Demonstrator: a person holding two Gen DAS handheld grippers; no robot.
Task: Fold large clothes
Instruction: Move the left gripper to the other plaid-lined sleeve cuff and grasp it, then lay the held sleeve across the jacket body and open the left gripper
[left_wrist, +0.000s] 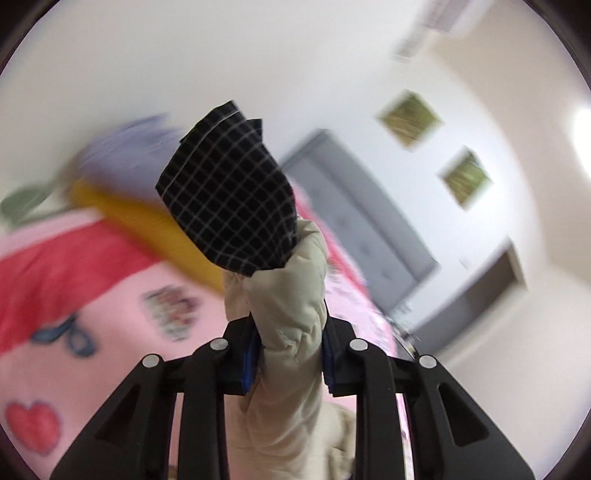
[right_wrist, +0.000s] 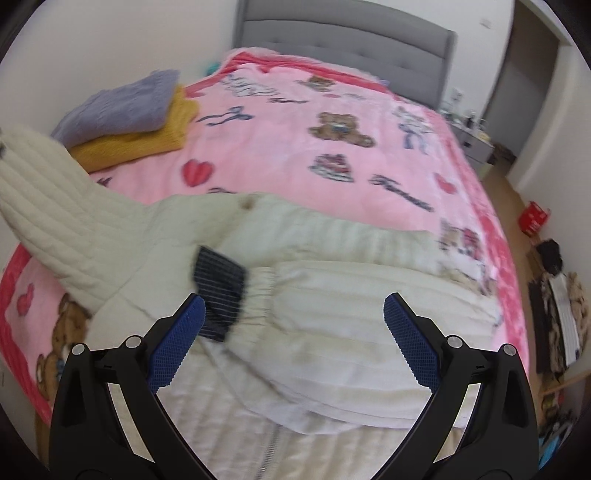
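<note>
Left claw (left_wrist: 288, 354) grips the cream quilted jacket's sleeve (left_wrist: 291, 295), its checked lining, seemingly, showing; right claw (right_wrist: 291, 339) hangs open above the jacket (right_wrist: 332, 317) on the bed (right_wrist: 295, 155).

Cream quilted jacket (right_wrist: 332, 295) with black, white-gridded cuff lining (left_wrist: 229, 192). Pink blanket (right_wrist: 295, 155) printed with brown bears, red hearts, blue bows. Lavender (right_wrist: 122, 103) over mustard-yellow (right_wrist: 147, 142) folded knits. Grey headboard (right_wrist: 343, 48). Blue gripper pads (right_wrist: 410, 339).
</note>
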